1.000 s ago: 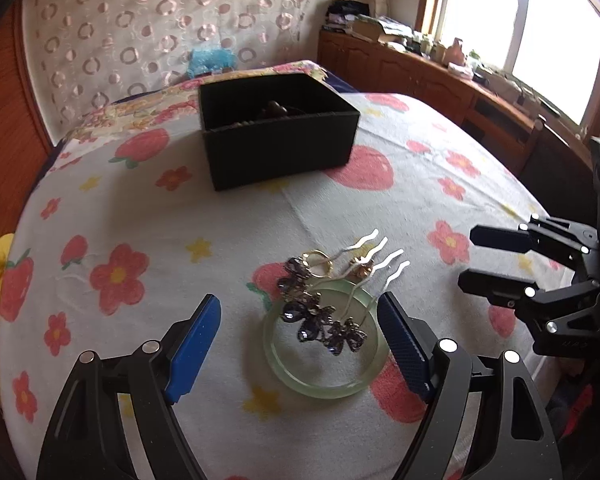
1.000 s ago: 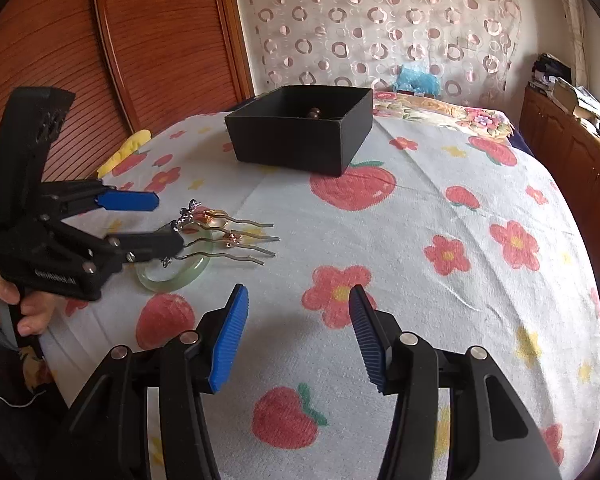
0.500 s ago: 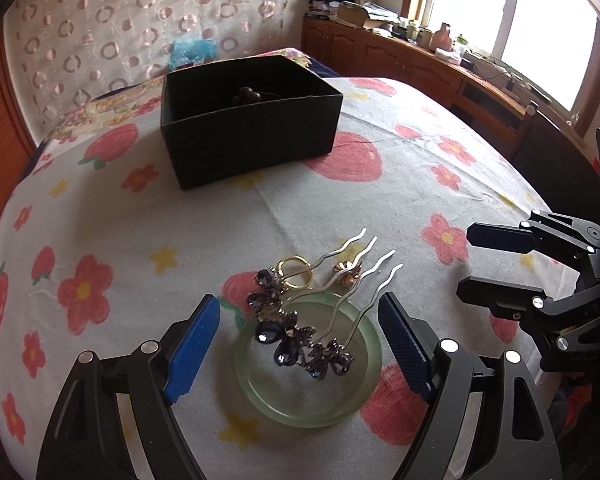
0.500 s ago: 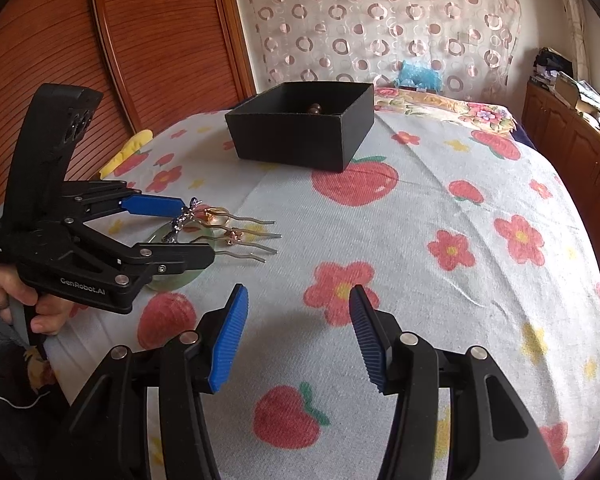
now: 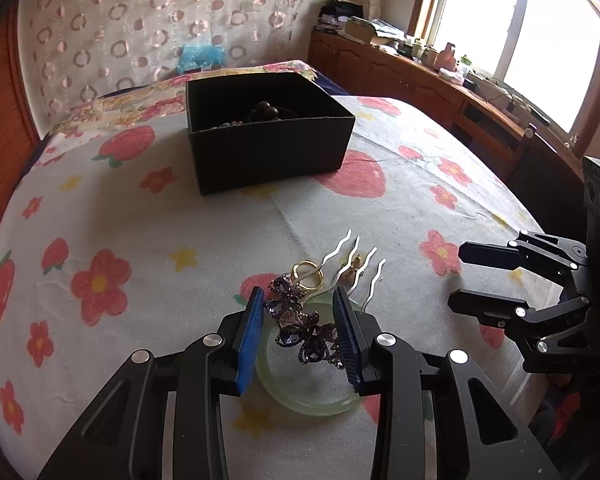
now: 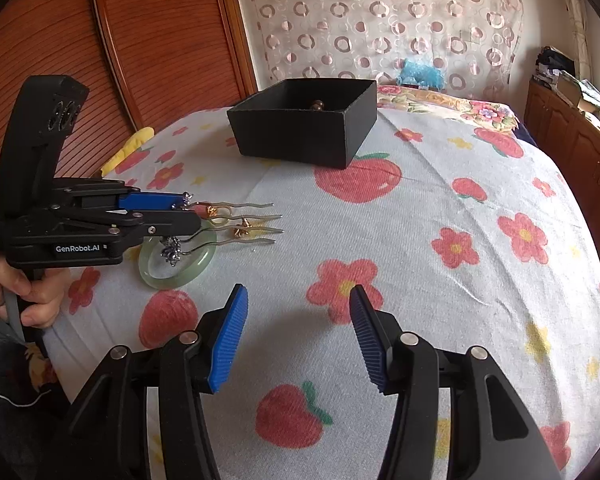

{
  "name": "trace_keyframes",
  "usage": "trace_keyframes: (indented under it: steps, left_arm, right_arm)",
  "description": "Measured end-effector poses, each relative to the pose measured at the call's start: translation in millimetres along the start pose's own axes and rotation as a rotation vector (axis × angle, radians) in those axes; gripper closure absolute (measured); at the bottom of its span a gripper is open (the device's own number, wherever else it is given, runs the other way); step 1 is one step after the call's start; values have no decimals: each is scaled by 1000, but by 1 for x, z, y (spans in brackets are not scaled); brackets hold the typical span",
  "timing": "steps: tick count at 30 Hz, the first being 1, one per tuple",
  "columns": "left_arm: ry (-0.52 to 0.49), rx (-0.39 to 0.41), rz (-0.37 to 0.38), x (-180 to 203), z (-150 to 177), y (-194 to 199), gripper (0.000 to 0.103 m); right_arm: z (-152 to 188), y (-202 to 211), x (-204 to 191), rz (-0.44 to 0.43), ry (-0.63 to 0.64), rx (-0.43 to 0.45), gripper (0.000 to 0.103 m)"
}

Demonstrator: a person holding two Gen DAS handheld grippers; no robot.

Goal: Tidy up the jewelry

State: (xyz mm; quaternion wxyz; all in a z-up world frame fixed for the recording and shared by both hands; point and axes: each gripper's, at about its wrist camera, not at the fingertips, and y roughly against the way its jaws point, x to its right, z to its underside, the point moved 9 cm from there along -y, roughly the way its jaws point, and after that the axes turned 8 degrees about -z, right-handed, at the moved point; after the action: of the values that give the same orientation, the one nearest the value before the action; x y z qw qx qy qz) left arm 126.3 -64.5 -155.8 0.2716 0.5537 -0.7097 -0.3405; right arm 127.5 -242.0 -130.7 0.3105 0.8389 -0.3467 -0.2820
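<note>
The left gripper [image 5: 296, 320] is closing its jaws around the purple flower head of a hairpin [image 5: 300, 328]; the pads are flanking the flowers, and whether they are pressing yet is unclear. The hairpin is lying across a green bangle [image 5: 312, 396], with a gold ring [image 5: 308, 274] just beyond the bangle. The black box [image 5: 268, 136] is sitting well beyond the bangle on the flowered cloth [image 5: 140, 240]. The right gripper [image 6: 296, 332] is hovering half open and empty, right of the bangle.
</note>
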Motion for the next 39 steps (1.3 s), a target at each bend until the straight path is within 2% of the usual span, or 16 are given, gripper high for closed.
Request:
trace_keyframes:
  steps: [11,16,21,23,26,35,39]
  left_arm:
    - [20,102,-19,-1,-14,24,70]
    - [46,109,-29,-9,-18,25,70]
    - [56,104,-43,-16,-18,20,70]
    - [50,92,-72,-20,-16,15,70]
    - [75,93,-66,-29,-15,15,70]
    - [105,164,-64,-46,-27,44,70]
    - [106,169,-69,-51,-26,49,70]
  right_arm:
    - [1,-2,-1,2,3,-4,46]
    - [1,-2,-1,1,3,-4,45]
    - [1,-2,-1,1,6,-1,39]
    - [1,-2,-1,0,7,-3,39]
    - [1,-2,-2,2,12,-4,39]
    - [-10,-10,-22,-30,85,-29,39]
    - [-23,-19,-39,-77,109,-38,47]
